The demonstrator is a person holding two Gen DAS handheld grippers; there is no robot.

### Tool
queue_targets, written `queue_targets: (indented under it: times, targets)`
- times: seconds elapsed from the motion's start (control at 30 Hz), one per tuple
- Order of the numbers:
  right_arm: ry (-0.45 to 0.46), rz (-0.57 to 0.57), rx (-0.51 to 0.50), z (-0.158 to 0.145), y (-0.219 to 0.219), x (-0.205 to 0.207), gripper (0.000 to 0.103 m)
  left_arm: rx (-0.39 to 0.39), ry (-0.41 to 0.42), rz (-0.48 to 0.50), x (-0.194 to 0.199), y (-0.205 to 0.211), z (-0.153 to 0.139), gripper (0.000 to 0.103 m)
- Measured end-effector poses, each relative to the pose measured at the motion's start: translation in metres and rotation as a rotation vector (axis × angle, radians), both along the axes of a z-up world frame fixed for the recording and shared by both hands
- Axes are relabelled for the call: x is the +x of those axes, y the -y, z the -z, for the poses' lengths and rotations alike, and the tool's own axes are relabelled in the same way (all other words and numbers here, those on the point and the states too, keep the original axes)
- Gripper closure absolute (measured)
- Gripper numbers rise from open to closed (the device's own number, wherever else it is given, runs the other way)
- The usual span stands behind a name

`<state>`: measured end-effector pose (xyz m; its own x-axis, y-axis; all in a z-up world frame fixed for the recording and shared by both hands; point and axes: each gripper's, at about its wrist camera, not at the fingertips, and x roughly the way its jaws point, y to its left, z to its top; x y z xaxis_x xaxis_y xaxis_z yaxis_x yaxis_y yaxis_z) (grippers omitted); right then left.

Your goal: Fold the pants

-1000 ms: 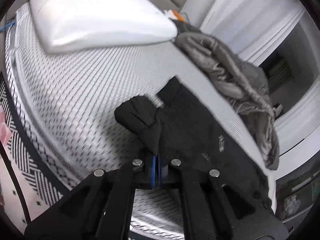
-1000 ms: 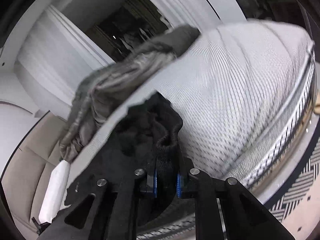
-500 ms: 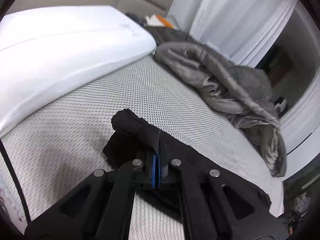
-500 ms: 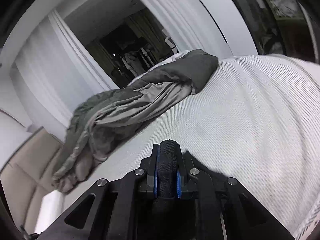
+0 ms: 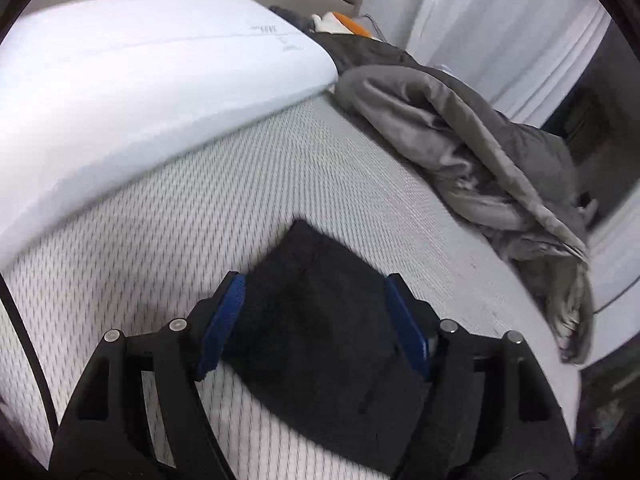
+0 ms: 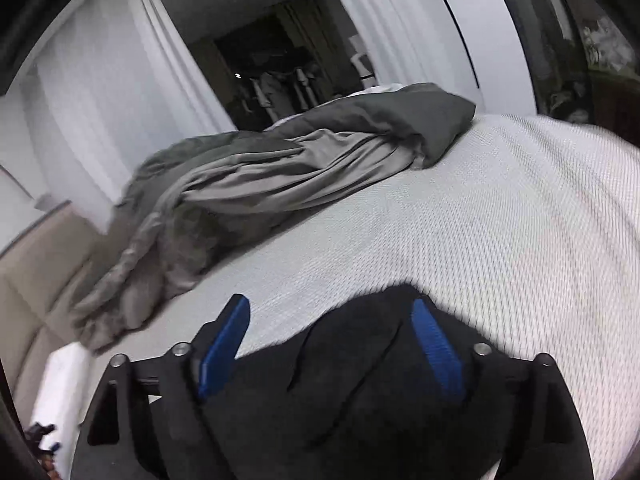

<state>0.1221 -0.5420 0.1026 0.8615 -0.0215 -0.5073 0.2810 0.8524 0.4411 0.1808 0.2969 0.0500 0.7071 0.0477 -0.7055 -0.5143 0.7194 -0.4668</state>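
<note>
Both grippers have just let go: half a second ago each was clamped on the black pants (image 5: pixel 320 320), and now the left gripper (image 5: pixel 316 320) and the right gripper (image 6: pixel 332 344) hover with fingers spread wide, gripping nothing. The pants lie flat on the mattress (image 5: pixel 192 216) under both grippers, a dark folded block, so this fold appears laid down; whether another fold is due is a judgement call. The pants' far edge stops well short of the pillow (image 5: pixel 132 92), with bare mattress between. The grey blanket (image 6: pixel 288 168) is heaped along the far side, apart from the pants, leaving open room to withdraw or regrip.
</note>
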Motion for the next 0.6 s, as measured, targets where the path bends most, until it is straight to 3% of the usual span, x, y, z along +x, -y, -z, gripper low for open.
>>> queue_targets:
  times: [0.17, 0.4, 0.53, 0.6]
  targets:
    - [-0.015, -0.063, 0.084, 0.016, -0.025, -0.053, 0.007, -0.120, -0.012, 0.036, -0.058, 0.037, 0.031, 0.034]
    - [-0.064, -0.119, 0.117, 0.043, -0.018, -0.089, 0.007, -0.281, -0.103, 0.096, -0.066, 0.079, 0.084, 0.034]
    - [-0.127, -0.133, 0.158, 0.077, 0.008, -0.086, 0.007, -0.239, -0.098, 0.108, -0.047, 0.094, 0.096, 0.035]
    - [-0.176, -0.120, 0.174, 0.087, 0.022, -0.083, 0.007, -0.213, -0.041, 0.082, -0.038, 0.096, 0.099, 0.067]
